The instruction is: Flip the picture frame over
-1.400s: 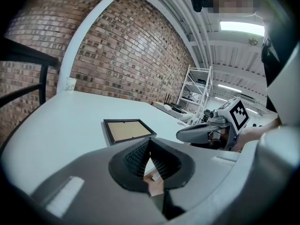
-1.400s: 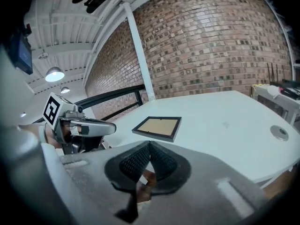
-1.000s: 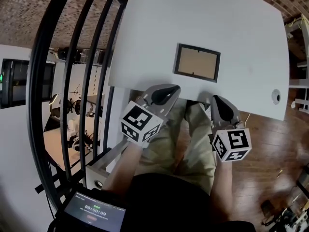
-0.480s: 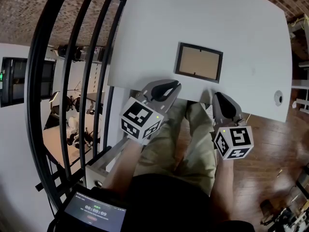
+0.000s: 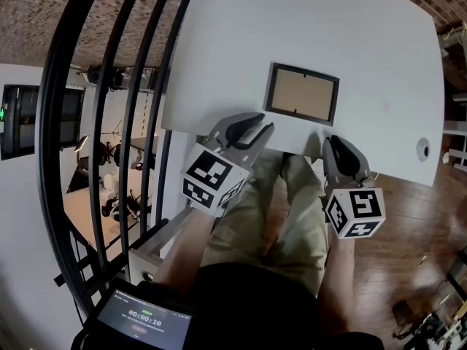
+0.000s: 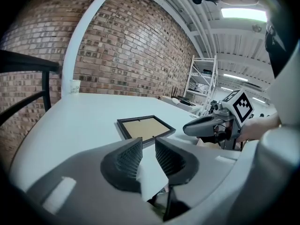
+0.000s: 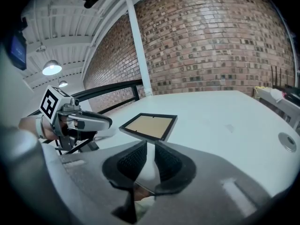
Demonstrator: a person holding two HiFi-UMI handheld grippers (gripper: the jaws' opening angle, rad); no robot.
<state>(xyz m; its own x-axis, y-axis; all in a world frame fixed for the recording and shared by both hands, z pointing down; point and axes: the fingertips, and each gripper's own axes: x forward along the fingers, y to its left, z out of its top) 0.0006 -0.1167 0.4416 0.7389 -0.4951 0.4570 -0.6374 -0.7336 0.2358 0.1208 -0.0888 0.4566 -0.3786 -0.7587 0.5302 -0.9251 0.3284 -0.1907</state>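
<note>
The picture frame (image 5: 301,93) is black-edged with a brown panel facing up. It lies flat on the white table (image 5: 321,28), close to the near edge. My left gripper (image 5: 257,128) hovers at that edge just left of the frame; its jaws are opening and nothing is between them. My right gripper (image 5: 332,146) sits at the edge just below the frame's right corner, jaws also opening and empty. In the left gripper view the frame (image 6: 144,128) lies ahead of the parted pads (image 6: 129,156). In the right gripper view the frame (image 7: 149,125) is just past the fingertips (image 7: 166,161).
A black metal railing (image 5: 109,122) runs along the table's left side. A round grommet hole (image 5: 423,149) sits near the table's right edge. A paper cup (image 6: 75,86) stands at the far side. The person's legs (image 5: 284,210) are below the table edge.
Both grippers' jaws have parted from shut, the left more widely than the right. The hands have stayed at the table's near edge and the frame has not moved.
</note>
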